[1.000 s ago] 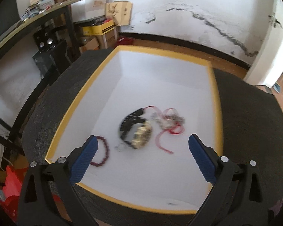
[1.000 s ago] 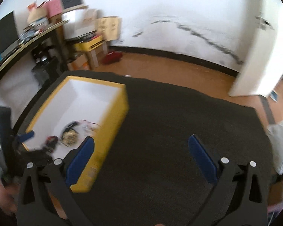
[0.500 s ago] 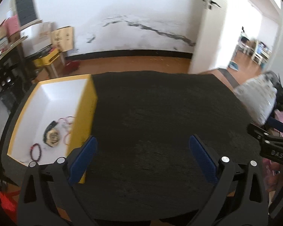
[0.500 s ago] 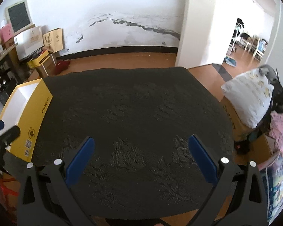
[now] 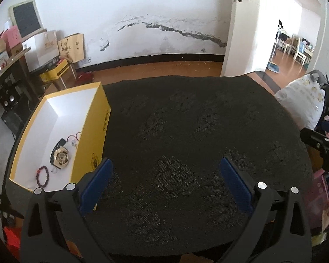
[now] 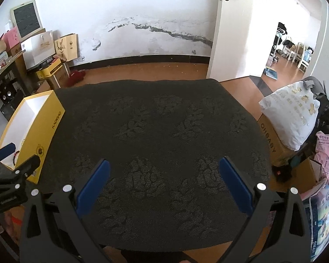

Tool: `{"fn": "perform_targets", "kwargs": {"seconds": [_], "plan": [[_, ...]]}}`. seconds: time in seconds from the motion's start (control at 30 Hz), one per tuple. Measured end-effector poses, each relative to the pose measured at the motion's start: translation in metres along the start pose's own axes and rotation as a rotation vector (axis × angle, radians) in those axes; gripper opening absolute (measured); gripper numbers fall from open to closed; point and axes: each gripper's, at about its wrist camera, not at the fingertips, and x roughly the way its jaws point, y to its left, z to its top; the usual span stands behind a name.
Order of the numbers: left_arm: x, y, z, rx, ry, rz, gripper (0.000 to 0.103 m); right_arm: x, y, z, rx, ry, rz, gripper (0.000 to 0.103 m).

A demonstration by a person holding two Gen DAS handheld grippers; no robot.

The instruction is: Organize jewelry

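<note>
Jewelry lies in the open yellow cardboard box with white lining at the left edge of the dark floral-patterned tablecloth: a gold-faced wristwatch with a black strap, a dark red beaded bracelet nearer the box's near corner, and a thin red cord behind the watch. The left gripper and right gripper both hang over the cloth, blue-padded fingers spread wide, holding nothing.
</note>
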Motion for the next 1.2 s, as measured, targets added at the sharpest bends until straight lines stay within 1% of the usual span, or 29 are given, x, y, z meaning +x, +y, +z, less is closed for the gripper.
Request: {"fn": "perform_targets", "kwargs": {"seconds": [0.13, 0.27, 0.4, 0.67, 1.2], "plan": [[0.000, 0.007, 0.001, -0.005, -0.001, 0.007, 0.095, -0.003, 0.006, 0.002, -0.022, -0.012, -0.007, 0.096], [0.000, 0.009, 0.002, -0.009, -0.002, 0.005, 0.095, 0.000, 0.005, -0.001, -0.012, 0.005, 0.005, 0.096], [-0.001, 0.009, 0.001, -0.003, -0.002, 0.007, 0.095, 0.003, 0.005, -0.001, -0.013, 0.015, 0.001, 0.096], [0.003, 0.013, 0.002, -0.028, 0.016, -0.002, 0.095, 0.002, 0.004, 0.001, -0.014, 0.009, -0.002, 0.096], [0.001, 0.013, 0.003, -0.032, 0.016, -0.003, 0.095, 0.001, 0.007, 0.002, -0.019, 0.012, -0.004, 0.096]]}}
